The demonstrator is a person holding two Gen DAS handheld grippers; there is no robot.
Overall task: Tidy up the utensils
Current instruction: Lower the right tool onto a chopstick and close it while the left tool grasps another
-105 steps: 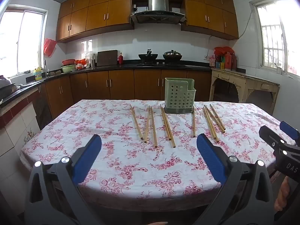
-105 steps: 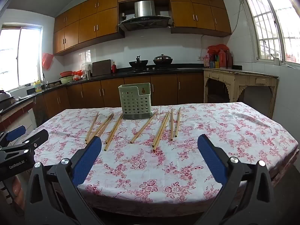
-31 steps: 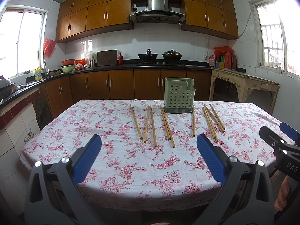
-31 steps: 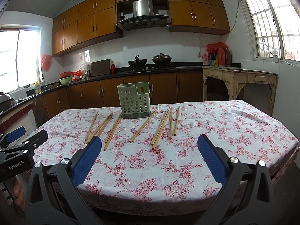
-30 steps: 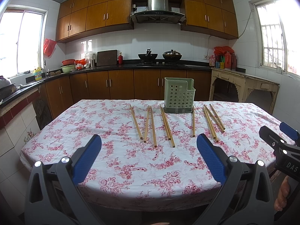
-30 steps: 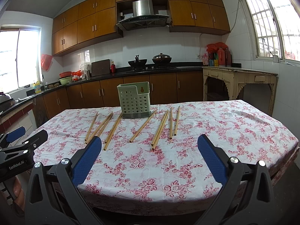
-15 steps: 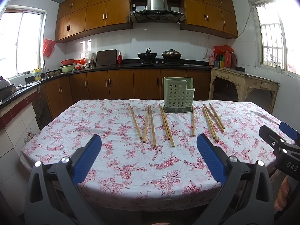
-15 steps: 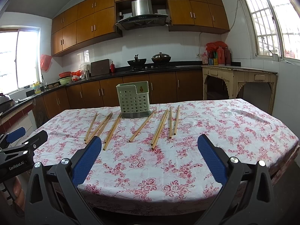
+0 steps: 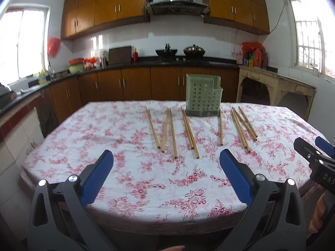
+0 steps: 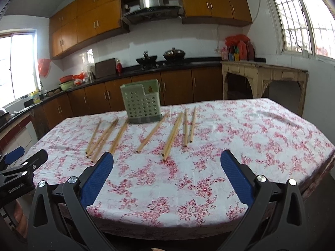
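Both grippers, left (image 9: 165,163) and right (image 10: 166,164), have edged nearer the chopsticks (image 9: 189,132), fingers spread, empty. Motion blurs the cloth (image 10: 251,129); the holder's (image 9: 203,98) inside is hidden.

Chopsticks (image 10: 173,137) scattered on floral tablecloth (image 10: 251,138), green holder (image 10: 142,104) behind

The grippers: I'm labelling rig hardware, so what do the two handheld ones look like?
Both look alike. The left gripper has two dark grey plastic arms with silver screws and blue textured pads. The right gripper matches; seen from the side, its black body carries white lettering, too blurred to read fully. No cables or sleeves show.
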